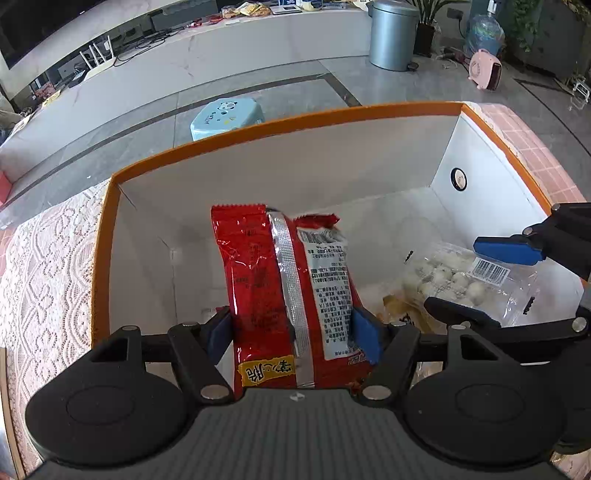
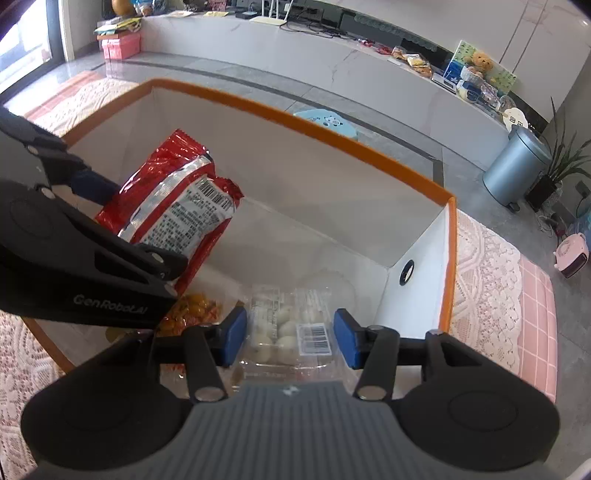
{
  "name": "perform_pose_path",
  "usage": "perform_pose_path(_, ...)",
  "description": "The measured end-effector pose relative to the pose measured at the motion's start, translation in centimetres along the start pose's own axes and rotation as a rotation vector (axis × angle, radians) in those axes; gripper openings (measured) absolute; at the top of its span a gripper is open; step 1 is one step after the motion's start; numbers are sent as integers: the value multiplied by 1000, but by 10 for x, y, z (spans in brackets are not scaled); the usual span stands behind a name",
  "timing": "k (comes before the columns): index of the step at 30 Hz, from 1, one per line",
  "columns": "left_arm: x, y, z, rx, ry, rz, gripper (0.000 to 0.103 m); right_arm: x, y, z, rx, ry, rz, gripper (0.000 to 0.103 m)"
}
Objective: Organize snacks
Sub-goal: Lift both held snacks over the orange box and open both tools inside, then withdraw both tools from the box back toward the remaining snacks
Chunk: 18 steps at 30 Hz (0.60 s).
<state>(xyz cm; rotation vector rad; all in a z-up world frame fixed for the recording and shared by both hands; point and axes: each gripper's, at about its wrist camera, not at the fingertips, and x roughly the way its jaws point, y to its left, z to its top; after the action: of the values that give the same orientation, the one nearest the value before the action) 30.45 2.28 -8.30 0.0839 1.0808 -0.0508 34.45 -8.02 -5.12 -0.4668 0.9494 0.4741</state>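
My left gripper (image 1: pixel 293 334) is shut on a red snack packet (image 1: pixel 284 288) and holds it over the inside of a white box with an orange rim (image 1: pixel 258 127). In the right wrist view the same red packet (image 2: pixel 177 199) hangs at the box's left side. My right gripper (image 2: pixel 290 338) is open around a clear bag of white round snacks (image 2: pixel 284 332) on the box floor; the pads stand apart from the bag. That bag (image 1: pixel 454 280) lies at the box's right in the left wrist view, with the right gripper (image 1: pixel 480 280) above it.
An orange-yellow snack bag (image 2: pixel 192 310) lies on the box floor beside the clear bag. The box (image 2: pixel 332 133) stands on a lace cloth (image 1: pixel 44 266) over a pink table. A blue stool (image 1: pixel 227 116) and a grey bin (image 1: pixel 393 33) stand on the floor beyond.
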Motion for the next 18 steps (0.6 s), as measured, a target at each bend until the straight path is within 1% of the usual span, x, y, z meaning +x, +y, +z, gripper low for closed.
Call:
perform_pose_path(4,3,3,4,-1,-3,-3,80,-1,-1,0,11,11,-2,51)
perform_pose_path(7,0,2,4,10,-8,13,83,-5,-3,1,28,15,2,52)
perform_pose_path(10,-4,2,4,8,-9,15,84,-9,-5,3,28,20,5,58)
perform_pose_path(11,-7,3,4,2,-10,13,84,-12,-4,4,25,15,2,61)
perform_pose_path(14,-17,6,4,-16,-23,5,85,-21,-7,9,35,1,17,76)
perform_pose_path(18,-35,9,1,-63,-46,6,85,-39,-14,13,77,-14,47,86)
